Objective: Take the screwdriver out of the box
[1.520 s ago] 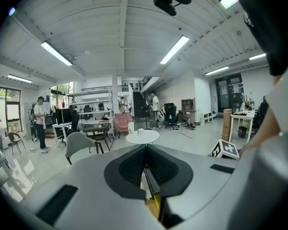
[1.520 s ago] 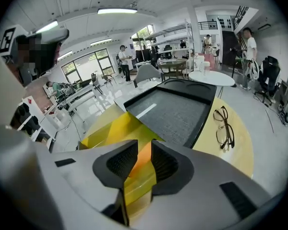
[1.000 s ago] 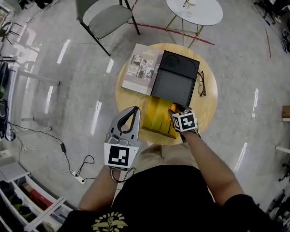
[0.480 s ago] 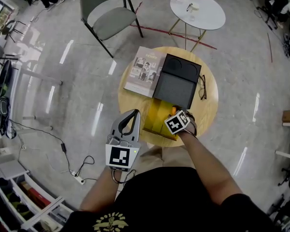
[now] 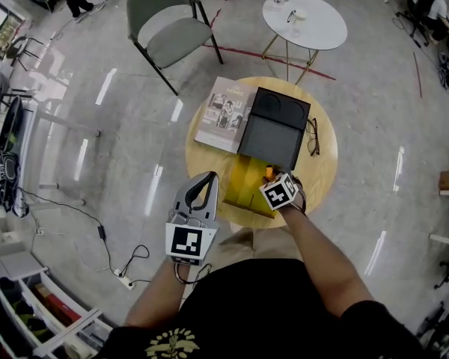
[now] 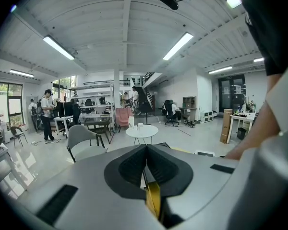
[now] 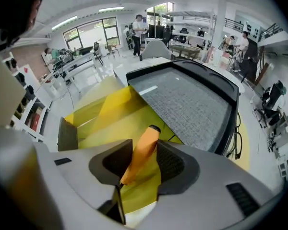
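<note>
Screwdriver (image 7: 141, 152) first: its handle is smooth, rounded and orange, ends in a small black cap, and widens slightly toward that cap. It lies slanted inside the open yellow box (image 5: 243, 182), cap end toward 1 o'clock in the right gripper view. The shaft end is hidden behind the gripper body.

The right gripper (image 7: 143, 147) points steeply down into the box. Its jaws have just been closing, with the handle between them and a ribbed pad against each side of it.

The box sits at the 6 o'clock edge of the round wooden table (image 5: 322, 163), its black lid (image 5: 273, 129) thrown back toward the centre. A magazine (image 5: 226, 111) lies at 10 o'clock and glasses (image 5: 313, 137) at 3 o'clock.

The left gripper (image 6: 146, 147) hovers off the table at 7 o'clock, jaws pressed together on nothing.
</note>
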Demonstrator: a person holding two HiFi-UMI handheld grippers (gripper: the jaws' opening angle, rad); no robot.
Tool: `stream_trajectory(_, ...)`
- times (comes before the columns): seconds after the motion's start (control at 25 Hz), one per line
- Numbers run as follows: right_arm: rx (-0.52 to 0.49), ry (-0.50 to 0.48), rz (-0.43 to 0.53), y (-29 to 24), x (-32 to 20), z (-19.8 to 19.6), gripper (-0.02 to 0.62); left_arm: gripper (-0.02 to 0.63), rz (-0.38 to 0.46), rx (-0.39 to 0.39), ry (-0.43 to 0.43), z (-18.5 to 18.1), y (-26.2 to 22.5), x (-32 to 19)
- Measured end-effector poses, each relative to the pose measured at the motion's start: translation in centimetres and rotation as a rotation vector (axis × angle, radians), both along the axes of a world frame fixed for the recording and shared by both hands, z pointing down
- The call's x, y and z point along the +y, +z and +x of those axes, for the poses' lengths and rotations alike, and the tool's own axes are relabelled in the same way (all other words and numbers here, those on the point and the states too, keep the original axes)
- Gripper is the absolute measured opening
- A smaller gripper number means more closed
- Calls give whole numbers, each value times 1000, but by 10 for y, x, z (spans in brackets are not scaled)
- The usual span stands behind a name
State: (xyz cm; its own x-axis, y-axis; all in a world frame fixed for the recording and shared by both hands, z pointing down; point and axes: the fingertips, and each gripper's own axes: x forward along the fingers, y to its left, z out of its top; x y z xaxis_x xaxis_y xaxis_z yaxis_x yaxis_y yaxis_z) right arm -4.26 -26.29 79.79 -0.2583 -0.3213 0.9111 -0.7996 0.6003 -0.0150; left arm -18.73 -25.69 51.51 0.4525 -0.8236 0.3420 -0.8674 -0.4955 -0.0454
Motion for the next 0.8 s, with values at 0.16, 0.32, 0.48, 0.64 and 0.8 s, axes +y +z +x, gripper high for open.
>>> stream_trajectory(0.16,-104,30,28,-10,3,-6,153,17,9,-6,-5,-2,-4,2)
stream_trajectory(0.32,-174,34,79,-26,3,-9,142,17,23,-8,-12,-5,-11,4)
stream_trajectory(0.48,-201,47,135,-51,2,-8,133,17,33,-4,-25,-10,-16,7)
stream_trajectory(0.64,-227,40,172,-69,6,-6,127,17,36,-9,-27,-12,-19,13)
stream_trajectory(0.8,-246,26,210,-83,12,-4,126,17,45,-5,-33,-15,-22,18)
